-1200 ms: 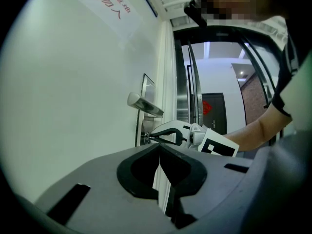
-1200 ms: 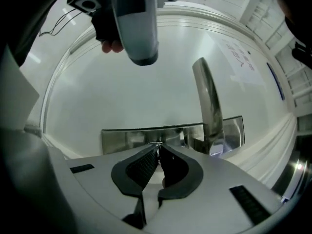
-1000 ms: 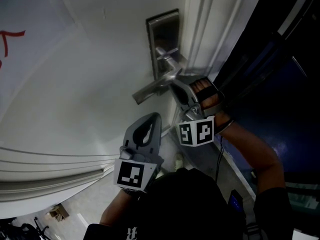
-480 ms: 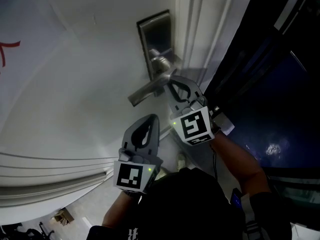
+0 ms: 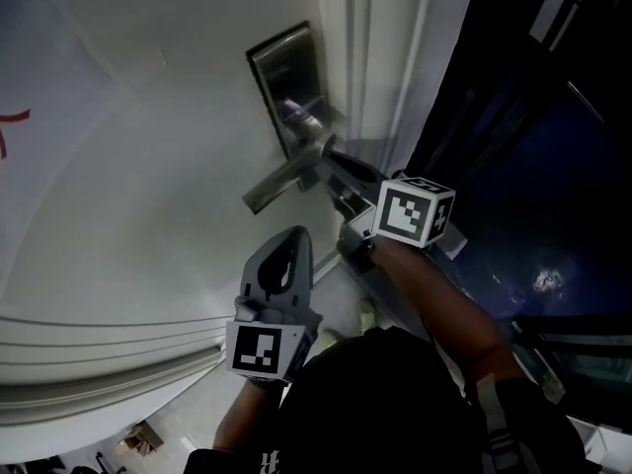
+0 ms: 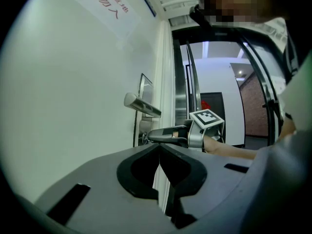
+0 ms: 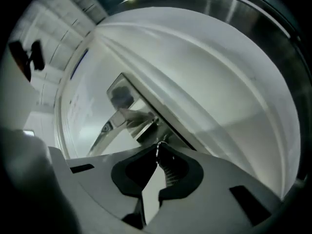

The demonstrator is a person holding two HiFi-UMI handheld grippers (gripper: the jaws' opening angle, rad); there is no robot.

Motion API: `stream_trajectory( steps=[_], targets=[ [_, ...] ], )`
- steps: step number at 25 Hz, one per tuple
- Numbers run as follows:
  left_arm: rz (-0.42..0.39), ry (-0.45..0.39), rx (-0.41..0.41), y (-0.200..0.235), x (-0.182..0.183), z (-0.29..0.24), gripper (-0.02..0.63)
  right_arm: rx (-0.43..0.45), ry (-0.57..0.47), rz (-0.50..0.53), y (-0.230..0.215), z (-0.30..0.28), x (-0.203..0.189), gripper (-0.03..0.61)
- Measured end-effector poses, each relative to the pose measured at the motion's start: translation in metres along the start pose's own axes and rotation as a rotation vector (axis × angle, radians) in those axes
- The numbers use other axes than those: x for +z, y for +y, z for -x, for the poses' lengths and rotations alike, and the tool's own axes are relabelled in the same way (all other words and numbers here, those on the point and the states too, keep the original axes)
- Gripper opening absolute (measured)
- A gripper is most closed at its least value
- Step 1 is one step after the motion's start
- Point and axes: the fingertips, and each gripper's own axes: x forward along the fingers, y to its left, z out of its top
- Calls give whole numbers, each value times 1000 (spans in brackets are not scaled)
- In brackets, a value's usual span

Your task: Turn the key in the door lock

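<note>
The white door [image 5: 148, 166] fills the head view, with the dark opening past its edge on the right. On it sits the upright metal lock plate [image 5: 281, 72], and the lever handle [image 5: 276, 181] juts out from the plate toward the left.

The right tongs [image 7: 157, 151] reach in just under that lever, straight at the lower part of the plate. The left tongs [image 6: 160, 148] hang well back and lower, shut on nothing, so the right hand is much the nearer.

The right tongs' tips are clamped together on the key [image 7: 157, 146], a thin bright sliver of metal with a ring showing at it. Little more of the key can be made out.

Its long axis appears to run into the door, in line with the tongs. The turn should therefore be a roll about that line, keeping clear of the lever just above.
</note>
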Motion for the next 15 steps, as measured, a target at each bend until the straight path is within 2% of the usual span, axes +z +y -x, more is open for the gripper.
stream_trajectory(
  steps=[4,7,11,15],
  targets=[
    [-10,2,-3,-2,0,0,8,42,-8,-375,-9,2,-4,23],
    [-11,5,-2,-5,0,-1,8,91,-7,-554,-10,3,-5,23],
    [-14,4,0,-7,0,-1,8,154,-14,-699,-9,1,-6,23],
    [-15,3,4,-10,0,-2,8,176,-16,-764,-9,1,-7,23]
  ],
)
